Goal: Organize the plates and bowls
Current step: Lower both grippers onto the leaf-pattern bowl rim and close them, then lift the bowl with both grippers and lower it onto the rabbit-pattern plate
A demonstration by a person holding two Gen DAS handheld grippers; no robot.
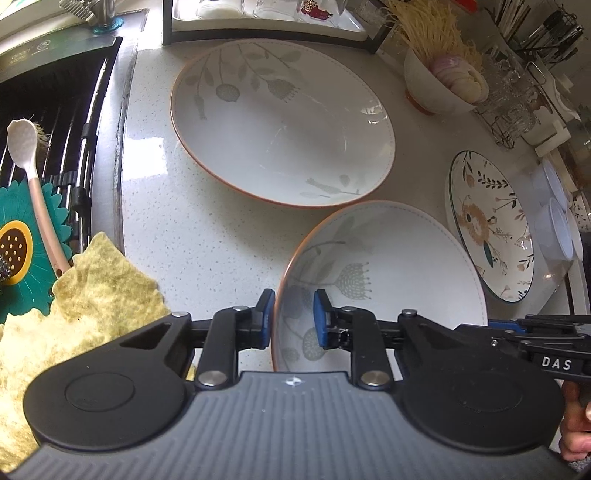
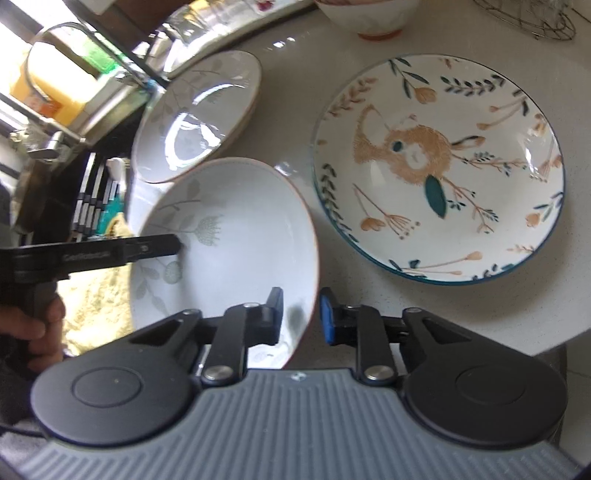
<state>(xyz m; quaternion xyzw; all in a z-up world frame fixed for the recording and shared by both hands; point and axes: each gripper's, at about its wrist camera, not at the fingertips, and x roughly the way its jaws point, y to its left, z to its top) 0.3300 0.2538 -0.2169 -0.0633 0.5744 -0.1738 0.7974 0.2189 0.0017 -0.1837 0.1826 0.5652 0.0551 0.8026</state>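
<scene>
Two matching grey-white plates with leaf prints and orange rims lie on the speckled counter. My left gripper [image 1: 293,317] straddles the near plate's [image 1: 388,266] left rim, one blue pad outside and one inside, shut on it. My right gripper [image 2: 301,314] is shut on the same near plate [image 2: 236,236] at its right rim. The left gripper's finger [image 2: 162,245] shows across that plate. The far plate [image 1: 280,122] [image 2: 199,110] lies behind, its rim meeting the near one. A teal-rimmed floral plate [image 1: 491,229] [image 2: 439,170] lies to the right.
A white bowl [image 1: 436,88] of dried strands stands at the back right. A tray of glasses [image 1: 266,22] and a wire rack [image 1: 517,96] line the back. Left is the sink rack [image 1: 74,110] with a spoon [image 1: 26,147] and yellow cloth [image 1: 92,295]. The counter edge [image 2: 535,332] is close.
</scene>
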